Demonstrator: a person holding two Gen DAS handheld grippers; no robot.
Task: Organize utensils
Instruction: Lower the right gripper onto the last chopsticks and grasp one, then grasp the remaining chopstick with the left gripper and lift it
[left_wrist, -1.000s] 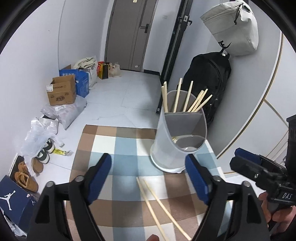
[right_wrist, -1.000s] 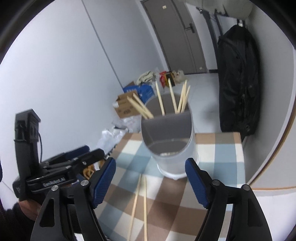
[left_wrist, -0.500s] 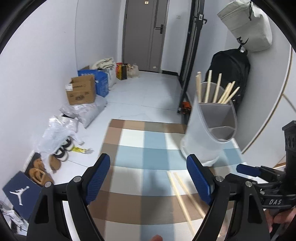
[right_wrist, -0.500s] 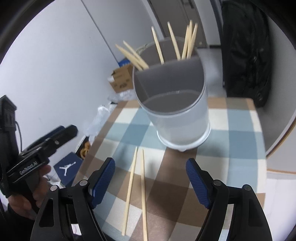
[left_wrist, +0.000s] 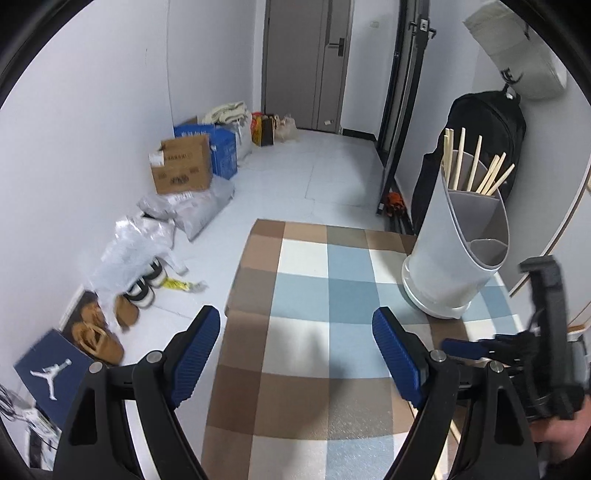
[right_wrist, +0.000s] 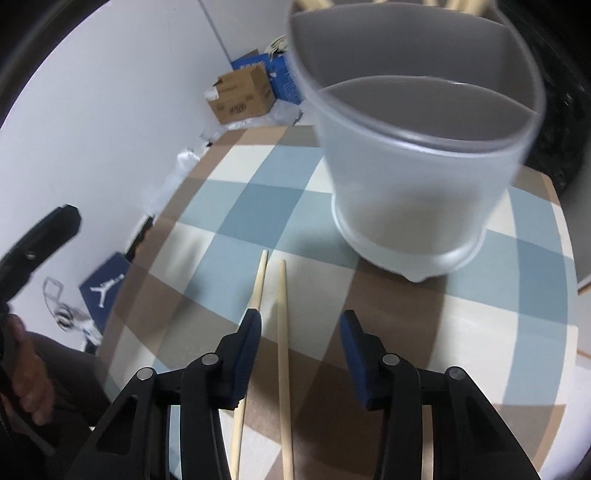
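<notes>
A: Where do the loose chopsticks lie against the right gripper (right_wrist: 301, 330)?

B: Two lie side by side on the checked tablecloth (right_wrist: 236, 206). The right chopstick (right_wrist: 282, 332) runs between the blue pads, nearer the left-hand pad than the other, its far tip reaching past them toward the holder. The left chopstick (right_wrist: 258, 284) passes under or just outside the left-hand pad; I cannot tell whether they touch.

A: And the jaws?

B: About half open and closing. One chopstick sits in the gap, but neither pad presses on it, so nothing is gripped.

A: What stands beyond the tips?

B: The pale utensil holder (right_wrist: 417, 162), ahead and a little to the right of the jaws, close to the far ends of the chopsticks but apart from them. It has a divider inside, and more chopsticks (left_wrist: 476, 170) stand in its back section.

A: The left gripper (left_wrist: 295, 354)?

B: Spread wide over bare tablecloth with nothing between its pads. The holder stands ahead of it, off to the right of the right-hand pad. The hand (left_wrist: 561, 439) carrying the right gripper shows low at the right edge of that view.

A: Anything further out?

B: On the floor beside the table, a cardboard box (left_wrist: 183, 170), plastic bags (left_wrist: 192, 206) and shoes (left_wrist: 125, 314) along the wall.
</notes>
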